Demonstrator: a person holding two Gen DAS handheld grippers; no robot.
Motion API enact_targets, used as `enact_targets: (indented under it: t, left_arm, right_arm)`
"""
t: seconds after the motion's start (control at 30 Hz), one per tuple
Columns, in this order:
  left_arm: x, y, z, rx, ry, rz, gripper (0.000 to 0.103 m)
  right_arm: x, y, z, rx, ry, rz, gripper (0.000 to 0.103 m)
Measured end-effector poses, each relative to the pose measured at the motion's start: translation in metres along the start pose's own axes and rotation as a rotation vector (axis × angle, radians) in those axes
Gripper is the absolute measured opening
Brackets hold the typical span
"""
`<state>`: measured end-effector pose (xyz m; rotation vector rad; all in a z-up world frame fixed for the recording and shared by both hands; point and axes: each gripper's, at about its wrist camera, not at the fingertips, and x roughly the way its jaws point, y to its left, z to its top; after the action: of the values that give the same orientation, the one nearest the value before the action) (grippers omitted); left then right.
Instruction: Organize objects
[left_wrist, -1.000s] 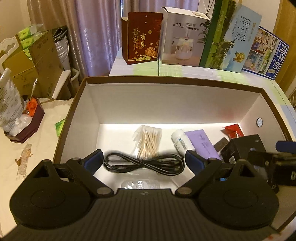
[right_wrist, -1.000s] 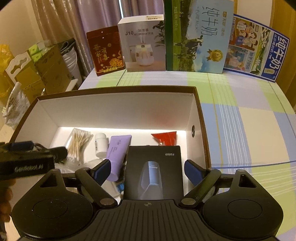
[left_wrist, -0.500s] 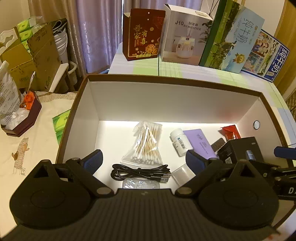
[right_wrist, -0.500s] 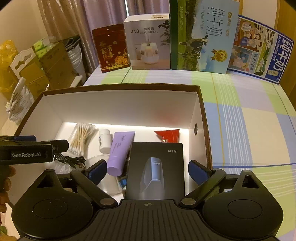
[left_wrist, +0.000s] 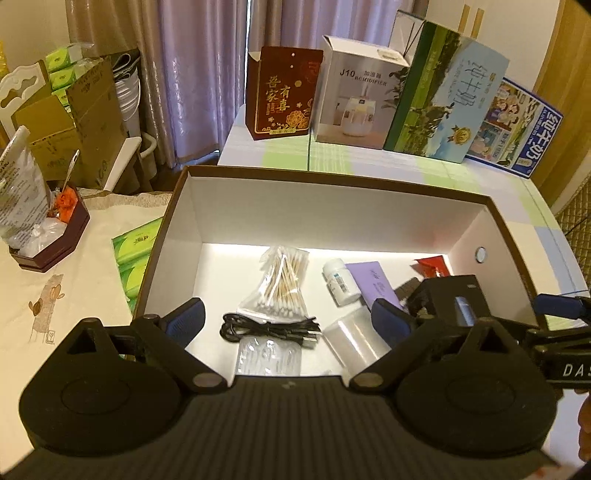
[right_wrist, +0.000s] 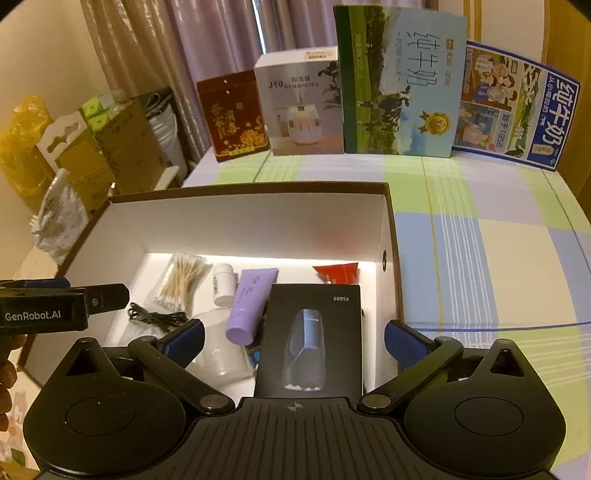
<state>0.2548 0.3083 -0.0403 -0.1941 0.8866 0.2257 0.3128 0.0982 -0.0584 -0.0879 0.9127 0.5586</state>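
The right hand-held gripper (right_wrist: 294, 338) hangs wide open above a black box (right_wrist: 310, 339). This lies inside the storage box (right_wrist: 388, 221), beside a purple tube (right_wrist: 251, 304).

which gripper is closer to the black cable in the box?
Left. The left gripper hangs open directly over the black cable; the right gripper sits open further right, over the black box.

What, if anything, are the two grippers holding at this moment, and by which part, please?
Nothing is held. The left gripper and the right gripper are both open, with nothing between their fingers, above the storage box of small items.
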Motion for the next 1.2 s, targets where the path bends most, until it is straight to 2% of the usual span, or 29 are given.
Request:
enact_targets:
  t: [0.47,0.6,1.0,1.2]
  left_arm:
    - [-0.072,-0.024,-0.045,-0.033,-0.065,0.016,0.099]
    - [-0.089,-0.04,-0.059,-0.031,-0.079,0.026,0.101]
    - [-0.124,-0.092,-0.096,-0.013,-0.111,0.036,0.102]
    - [-0.139,-0.123,-0.114,-0.003,-0.116,0.011,0.102]
  right_arm:
    - [-0.063,-0.016,-0.033,-0.017,-0.036,0.046,0.101]
    - [-0.081,-0.023,-0.044,-0.019,-0.042,0.062,0.101]
    - [-0.127,-0.057,-0.078,-0.038,-0.051,0.076,0.101]
    - [-0.152,-0.081,-0.098,-0.027,-0.057,0.073,0.101]
